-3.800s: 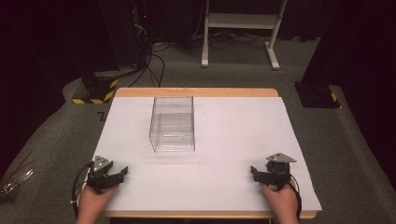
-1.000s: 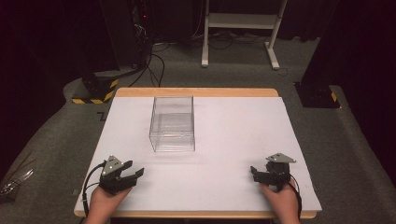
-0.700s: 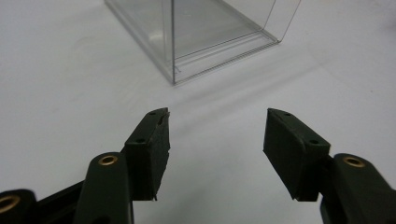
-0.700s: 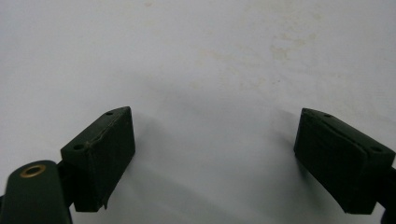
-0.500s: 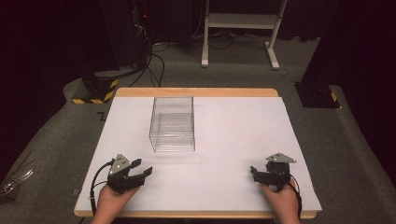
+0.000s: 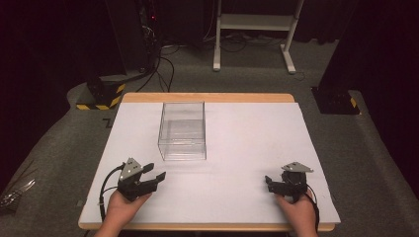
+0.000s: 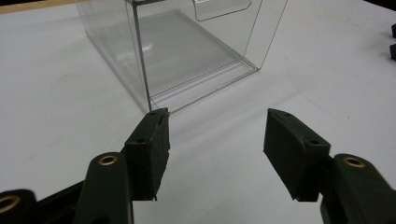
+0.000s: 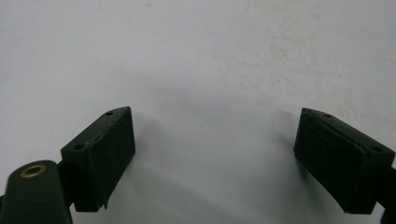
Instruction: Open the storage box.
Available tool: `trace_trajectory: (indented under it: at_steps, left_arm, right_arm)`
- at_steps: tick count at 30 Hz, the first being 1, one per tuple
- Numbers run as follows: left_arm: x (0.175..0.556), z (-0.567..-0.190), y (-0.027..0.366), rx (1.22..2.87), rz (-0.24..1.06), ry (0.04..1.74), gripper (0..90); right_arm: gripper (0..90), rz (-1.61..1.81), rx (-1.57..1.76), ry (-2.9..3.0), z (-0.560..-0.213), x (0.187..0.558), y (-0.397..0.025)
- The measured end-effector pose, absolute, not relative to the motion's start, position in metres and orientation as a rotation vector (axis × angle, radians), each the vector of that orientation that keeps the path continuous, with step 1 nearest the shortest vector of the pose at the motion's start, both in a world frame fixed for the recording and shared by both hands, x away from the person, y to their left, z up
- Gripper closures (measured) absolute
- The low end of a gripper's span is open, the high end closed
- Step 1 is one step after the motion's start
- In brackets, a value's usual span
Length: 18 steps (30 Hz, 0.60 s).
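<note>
At the near left of the desk (image 6: pixel 247 138), the left tool (image 6: pixel 155 176) is held in a hand (image 6: pixel 121 207) just above the white surface. Its jaws are spread wide with nothing between them, and they are aimed up and to the right toward the clear box (image 6: pixel 182 130). In the left gripper view the left tool (image 7: pixel 215 140) is seen just short of the near corner of the clear box (image 7: pixel 187 51), not touching it.

The box stands upright left of the desk's centre, empty, with its top open. It is judged to be thin rigid plastic: light, stiff and smooth, so it could slide or tip if pushed, and could crack or slip if squeezed hard. A single upright wall near the top rim, pinched between the pads, is judged the best place for a hold; the cut-out in the far wall may serve as a handle.

At the near right, well apart from the box, the right tool (image 6: pixel 268 181) rests low over bare desk. In the right gripper view the right tool (image 8: pixel 215 154) is shown wide open and empty.
</note>
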<state>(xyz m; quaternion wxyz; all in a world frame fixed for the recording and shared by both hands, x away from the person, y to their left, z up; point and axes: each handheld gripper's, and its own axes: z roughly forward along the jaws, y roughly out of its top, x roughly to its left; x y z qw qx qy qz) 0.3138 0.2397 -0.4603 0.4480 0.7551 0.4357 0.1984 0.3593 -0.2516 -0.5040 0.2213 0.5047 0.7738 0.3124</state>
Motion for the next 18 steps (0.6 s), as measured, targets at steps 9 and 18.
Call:
trace_trajectory:
  at_steps: [9,18]
  left_arm:
    - [0.326,-0.457,0.228,1.858,0.492,1.048,41.6]
    - [0.339,-0.454,0.219,1.879,0.467,1.034,35.9]
  right_arm:
    - [12.7,0.863,1.395,2.139,-0.504,0.359,-0.252]
    - [12.9,0.864,1.394,2.139,-0.504,0.359,-0.252]
